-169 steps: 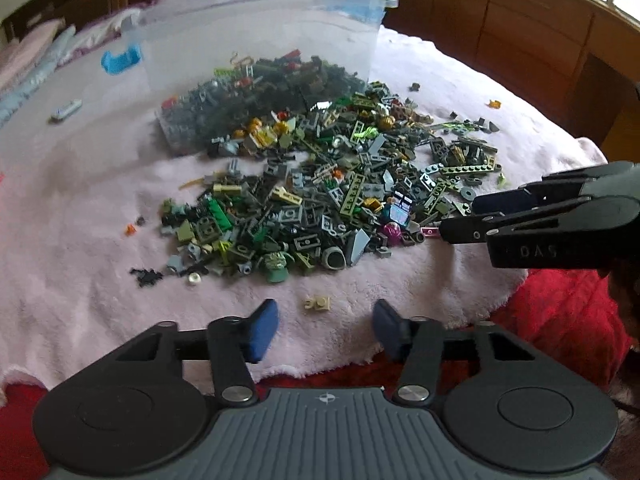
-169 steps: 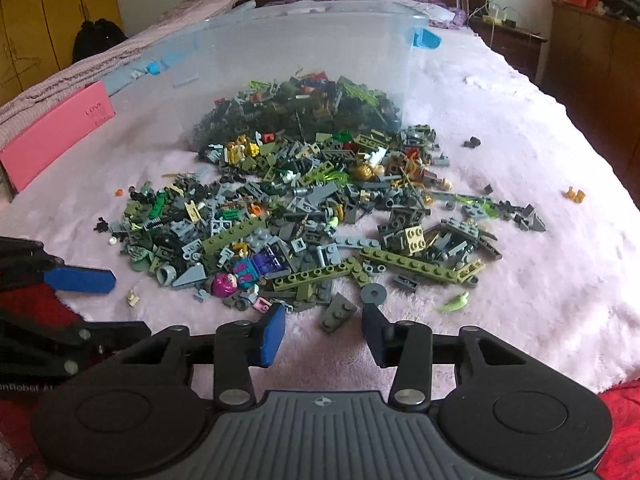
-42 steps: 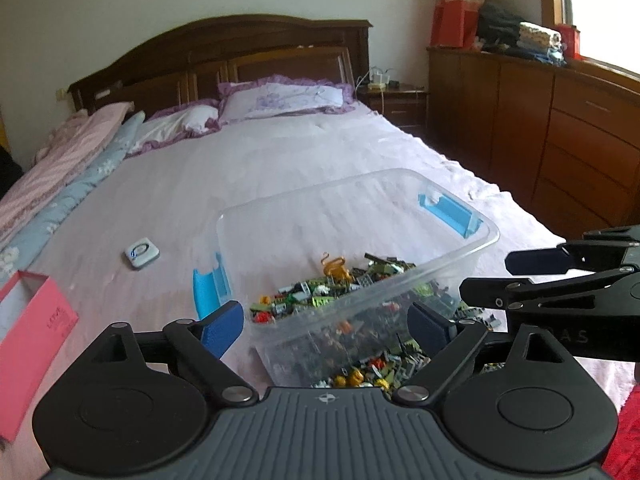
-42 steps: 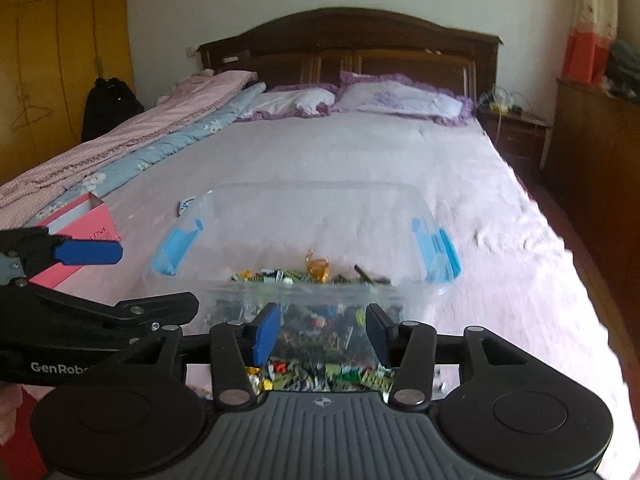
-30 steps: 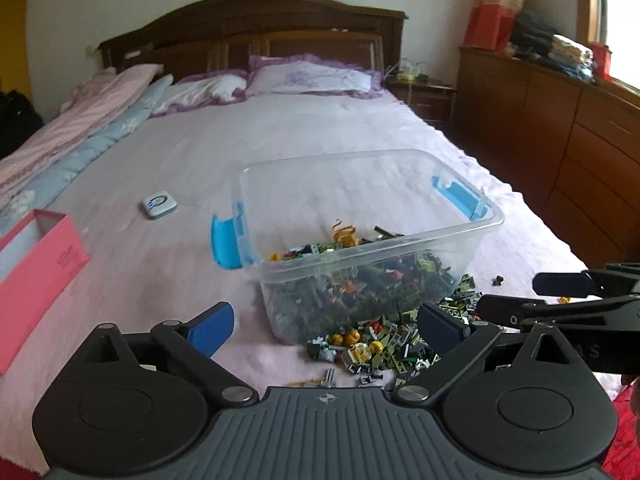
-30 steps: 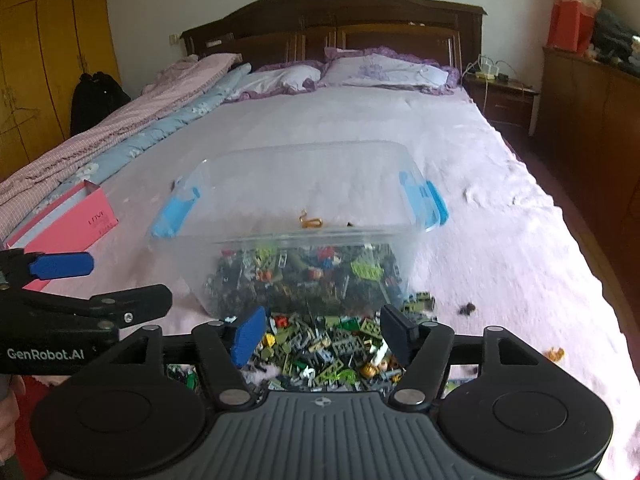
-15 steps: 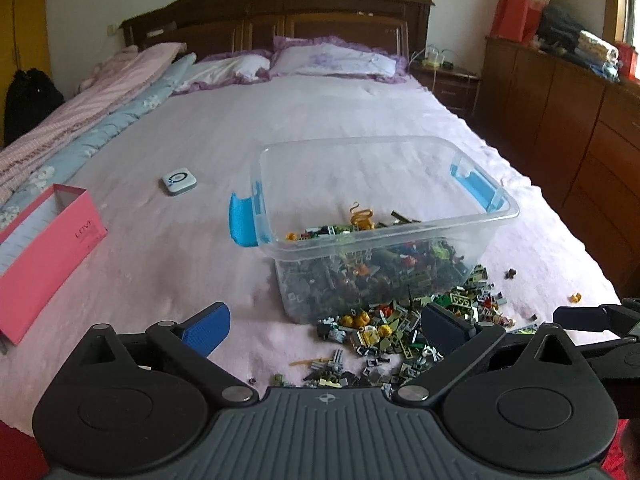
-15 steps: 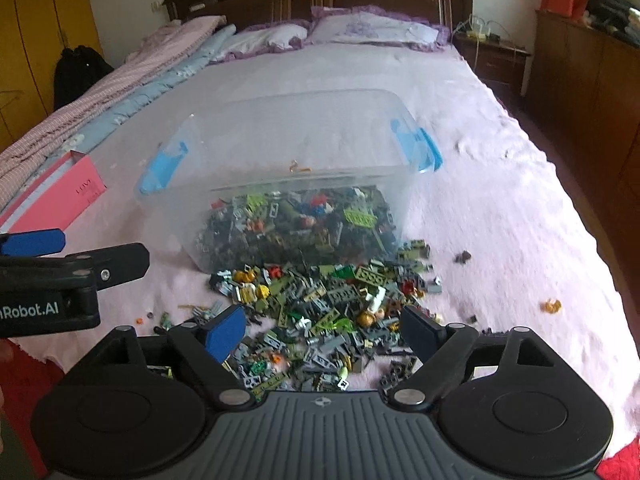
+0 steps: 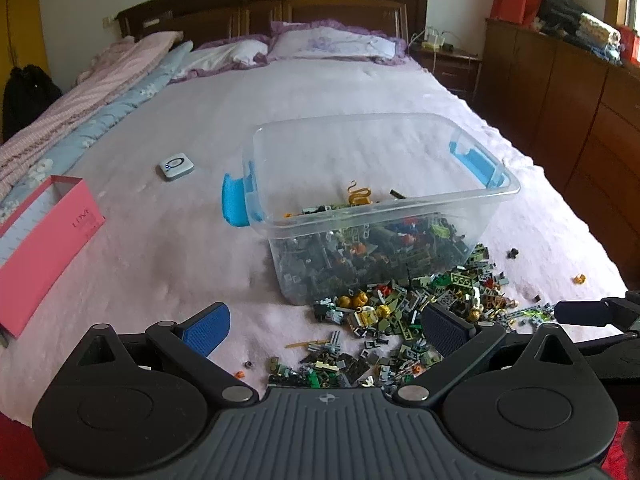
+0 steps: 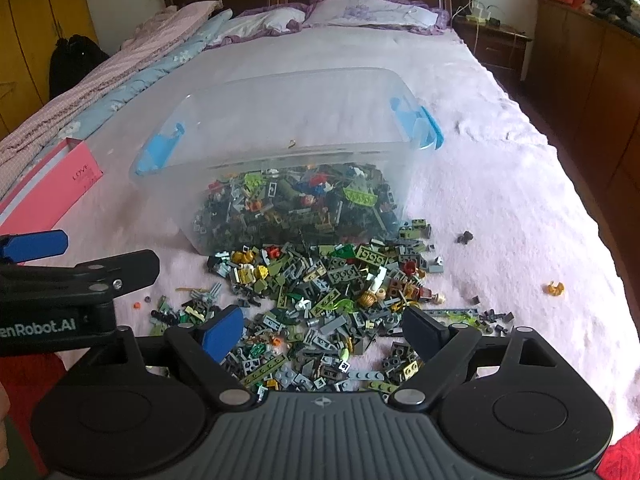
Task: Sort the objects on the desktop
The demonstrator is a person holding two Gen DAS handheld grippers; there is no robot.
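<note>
A clear plastic bin (image 9: 496,196) with blue handles stands on the pink bedspread, partly filled with small toy bricks; it also shows in the right wrist view (image 10: 280,92). A pile of loose bricks (image 10: 328,292) lies spilled in front of it, and shows in the left wrist view too (image 9: 400,320). My left gripper (image 9: 326,326) is open and empty, held above the near left edge of the pile. My right gripper (image 10: 322,330) is open and empty above the pile's near side. Each gripper shows at the edge of the other's view.
A pink box (image 9: 44,240) lies at the left on the bed. A small white device (image 9: 176,166) lies beyond it. Stray bricks (image 10: 554,288) lie to the right of the pile. Pillows and a wooden headboard are at the far end, wooden drawers to the right.
Both grippers have opened wide and tilted down from the room towards the bin and the pile. The right gripper has come closer over the loose bricks.
</note>
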